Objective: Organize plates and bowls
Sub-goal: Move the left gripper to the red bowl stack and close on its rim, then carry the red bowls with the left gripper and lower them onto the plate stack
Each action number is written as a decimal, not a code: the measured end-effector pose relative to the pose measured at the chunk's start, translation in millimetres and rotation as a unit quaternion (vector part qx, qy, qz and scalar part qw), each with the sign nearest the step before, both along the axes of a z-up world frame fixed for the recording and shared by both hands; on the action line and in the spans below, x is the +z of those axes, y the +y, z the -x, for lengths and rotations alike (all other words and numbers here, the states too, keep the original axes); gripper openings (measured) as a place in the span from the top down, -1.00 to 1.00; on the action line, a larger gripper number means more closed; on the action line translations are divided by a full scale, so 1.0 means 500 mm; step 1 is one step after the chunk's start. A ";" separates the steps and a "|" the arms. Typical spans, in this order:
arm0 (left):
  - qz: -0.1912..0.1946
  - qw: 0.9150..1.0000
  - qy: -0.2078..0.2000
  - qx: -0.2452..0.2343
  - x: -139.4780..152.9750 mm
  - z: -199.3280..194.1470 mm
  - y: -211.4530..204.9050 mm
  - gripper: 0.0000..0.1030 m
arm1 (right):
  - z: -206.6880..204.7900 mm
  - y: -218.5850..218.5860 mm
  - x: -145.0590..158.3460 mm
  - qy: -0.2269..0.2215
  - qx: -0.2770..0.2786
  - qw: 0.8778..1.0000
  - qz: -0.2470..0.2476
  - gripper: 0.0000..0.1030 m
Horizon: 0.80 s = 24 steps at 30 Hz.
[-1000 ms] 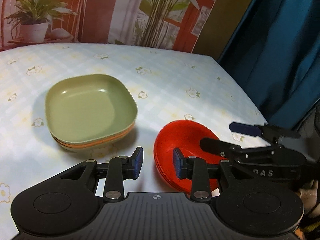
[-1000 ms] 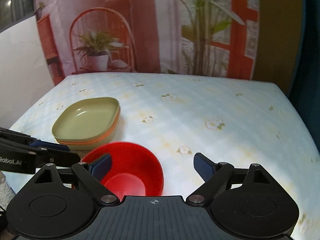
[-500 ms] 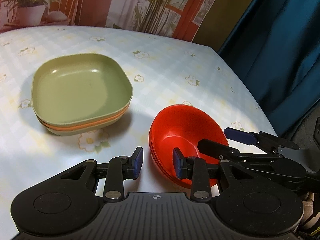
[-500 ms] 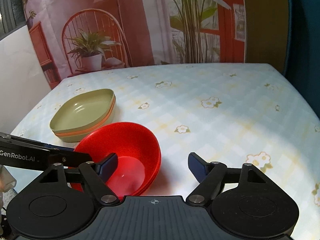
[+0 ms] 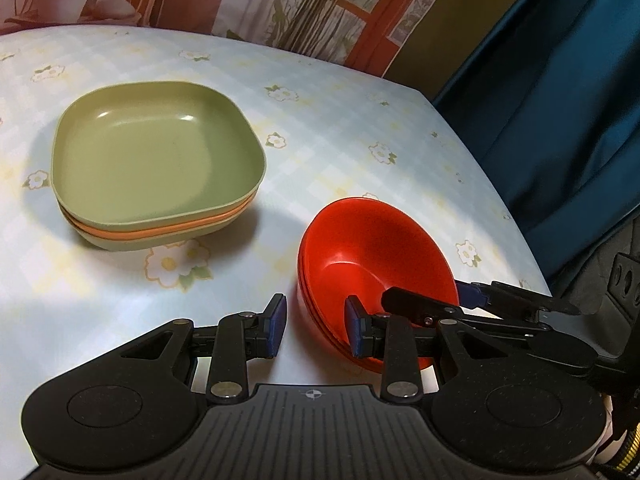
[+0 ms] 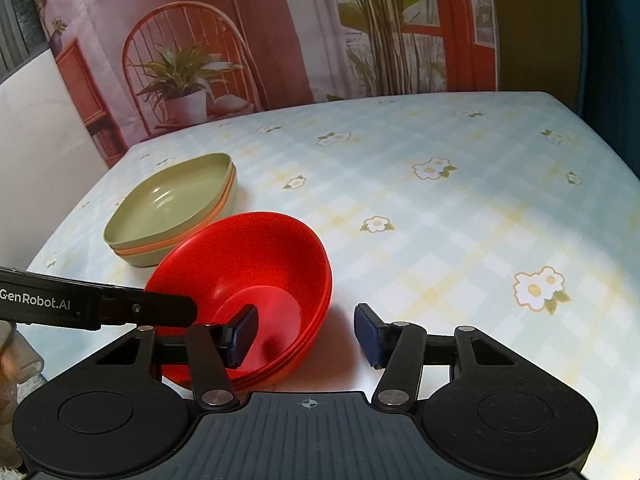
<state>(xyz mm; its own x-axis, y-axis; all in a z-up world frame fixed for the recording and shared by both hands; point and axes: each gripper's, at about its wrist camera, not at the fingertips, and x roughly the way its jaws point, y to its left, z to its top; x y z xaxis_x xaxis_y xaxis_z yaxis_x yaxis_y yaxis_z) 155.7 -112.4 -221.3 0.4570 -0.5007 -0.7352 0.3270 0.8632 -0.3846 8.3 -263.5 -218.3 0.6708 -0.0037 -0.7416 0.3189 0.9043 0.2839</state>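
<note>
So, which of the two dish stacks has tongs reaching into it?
The stack of round red bowls, nearest the cameras. The stack of square green plates sits apart, untouched.

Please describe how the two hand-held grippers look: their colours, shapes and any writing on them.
Both are matte black. The left hand-held gripper has two round discs, a ribbed centre plate and blue pads on its fingers. The right hand-held gripper looks identical. White lettering "GenRobot.AI" runs along the left one's side.
</note>
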 end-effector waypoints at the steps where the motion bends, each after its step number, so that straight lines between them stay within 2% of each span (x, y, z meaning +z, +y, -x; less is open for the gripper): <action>1: 0.001 1.000 0.001 0.000 -0.001 -0.001 0.000 0.36 | 0.000 -0.001 0.000 0.000 0.000 1.000 -0.002 0.06; 5: -0.003 1.000 -0.002 -0.003 -0.002 0.002 -0.004 0.37 | 0.002 -0.002 -0.001 0.001 0.000 1.000 -0.009 0.12; 8: -0.004 1.000 -0.008 -0.010 0.000 0.004 -0.007 0.48 | 0.001 0.000 -0.001 0.001 0.003 1.000 -0.013 0.21; 13: -0.004 1.000 -0.013 -0.014 0.001 0.008 -0.007 0.54 | 0.001 0.004 0.002 -0.004 0.008 1.000 -0.016 0.44; 24: 0.009 1.000 -0.005 -0.014 -0.006 0.004 0.006 0.54 | 0.006 -0.002 0.007 -0.011 0.000 1.000 -0.015 0.57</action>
